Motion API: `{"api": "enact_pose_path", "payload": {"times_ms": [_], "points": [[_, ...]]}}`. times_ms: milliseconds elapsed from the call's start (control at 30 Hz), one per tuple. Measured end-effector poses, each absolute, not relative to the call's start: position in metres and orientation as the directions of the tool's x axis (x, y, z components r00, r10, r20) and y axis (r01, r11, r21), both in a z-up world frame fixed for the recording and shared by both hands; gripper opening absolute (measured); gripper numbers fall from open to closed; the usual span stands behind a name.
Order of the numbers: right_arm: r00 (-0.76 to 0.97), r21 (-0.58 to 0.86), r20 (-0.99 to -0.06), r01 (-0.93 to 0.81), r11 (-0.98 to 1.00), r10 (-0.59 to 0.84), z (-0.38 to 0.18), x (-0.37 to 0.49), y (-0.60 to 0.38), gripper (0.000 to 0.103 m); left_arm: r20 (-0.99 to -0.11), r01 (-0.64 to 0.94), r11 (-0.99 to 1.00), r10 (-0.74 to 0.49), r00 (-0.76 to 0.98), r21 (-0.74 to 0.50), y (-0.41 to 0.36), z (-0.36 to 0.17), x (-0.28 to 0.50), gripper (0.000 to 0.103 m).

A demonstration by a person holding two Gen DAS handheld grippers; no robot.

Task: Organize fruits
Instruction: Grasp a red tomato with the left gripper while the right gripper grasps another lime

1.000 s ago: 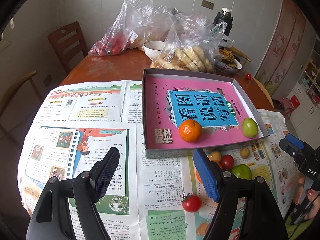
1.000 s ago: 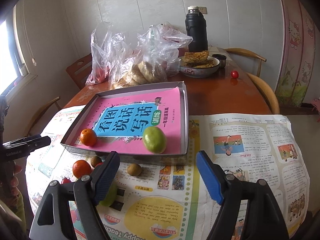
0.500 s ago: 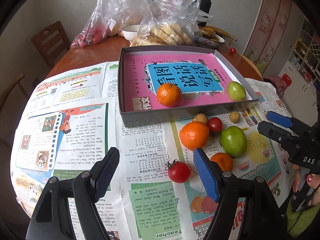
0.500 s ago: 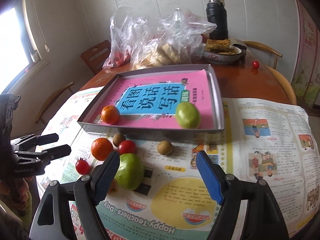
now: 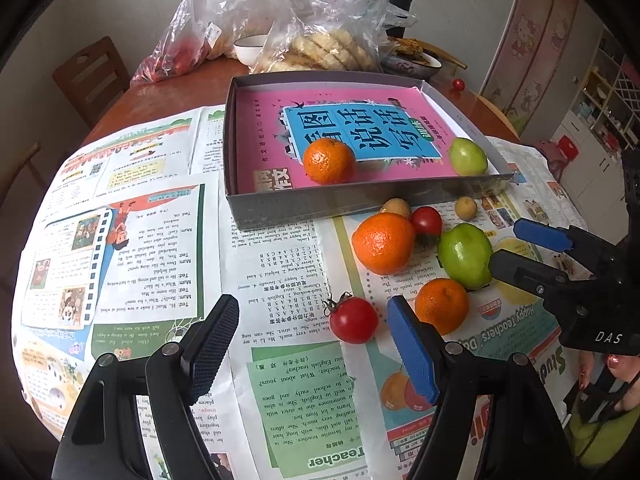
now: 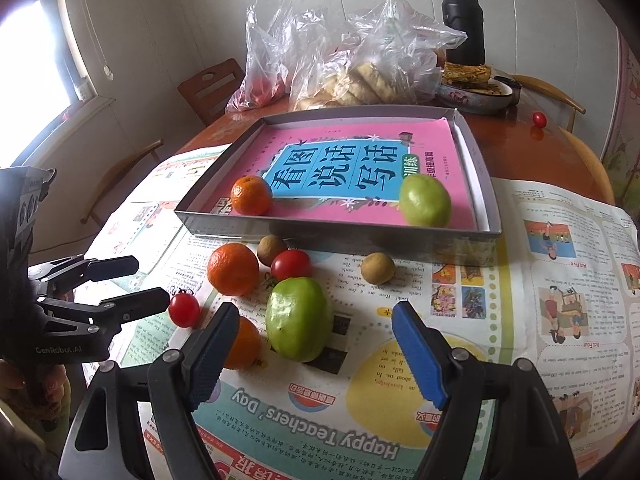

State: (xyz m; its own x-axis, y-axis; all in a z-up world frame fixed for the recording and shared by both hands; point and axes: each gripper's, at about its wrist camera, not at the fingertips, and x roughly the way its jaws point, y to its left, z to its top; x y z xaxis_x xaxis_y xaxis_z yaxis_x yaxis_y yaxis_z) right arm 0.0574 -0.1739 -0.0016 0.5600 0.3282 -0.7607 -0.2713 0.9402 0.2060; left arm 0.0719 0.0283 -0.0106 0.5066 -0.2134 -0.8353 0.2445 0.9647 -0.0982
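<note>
Before tray (image 6: 336,236), green fruit (image 6: 298,318) upright.

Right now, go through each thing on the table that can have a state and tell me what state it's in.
Left gripper: open, empty.
Right gripper: open, empty.
Tray: holds one orange and one green fruit.
Big green fruit: loose on newspaper, outside tray.
Stemmed tomato: loose, outside tray.
Flask: upright, capped.

Newspapers (image 6: 560,280) cover the table; behind stand plastic bags (image 6: 360,52), a black flask (image 6: 463,24), wooden chair (image 5: 90,76)
</note>
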Motion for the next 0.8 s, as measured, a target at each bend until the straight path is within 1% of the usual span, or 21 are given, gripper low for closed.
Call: {"api": "enact_pose_path", "payload": {"times_ms": [467, 567, 600, 667, 800], "points": [[0.534, 0.213, -0.776, -0.280, 0.936, 0.336, -0.009, 0.060, -0.171, 0.078, -0.850, 0.297, 0.952, -0.217, 0.481, -0.075, 0.013, -0.021, 0.066, 0.078], [0.530, 0.204, -0.781, -0.285, 0.937, 0.331, -0.011, 0.061, -0.168, 0.078, -0.853, 0.299, 0.952, -0.212, 0.476, -0.070, 0.011, -0.024, 0.066, 0.075], [0.528, 0.203, -0.782, -0.285, 0.937, 0.330, -0.012, 0.062, -0.167, 0.078, -0.855, 0.299, 0.952, -0.213, 0.473, -0.072, 0.011, -0.025, 0.067, 0.072], [0.523, 0.205, -0.785, -0.287, 0.936, 0.332, -0.013, 0.063, -0.166, 0.075, -0.857, 0.298, 0.951, -0.216, 0.468, -0.077, 0.011, -0.027, 0.068, 0.070], [0.514, 0.202, -0.790, -0.297, 0.933, 0.334, -0.017, 0.065, -0.162, 0.069, -0.856, 0.300, 0.950, -0.223, 0.466, -0.084, 0.010, -0.029, 0.070, 0.069]]}}
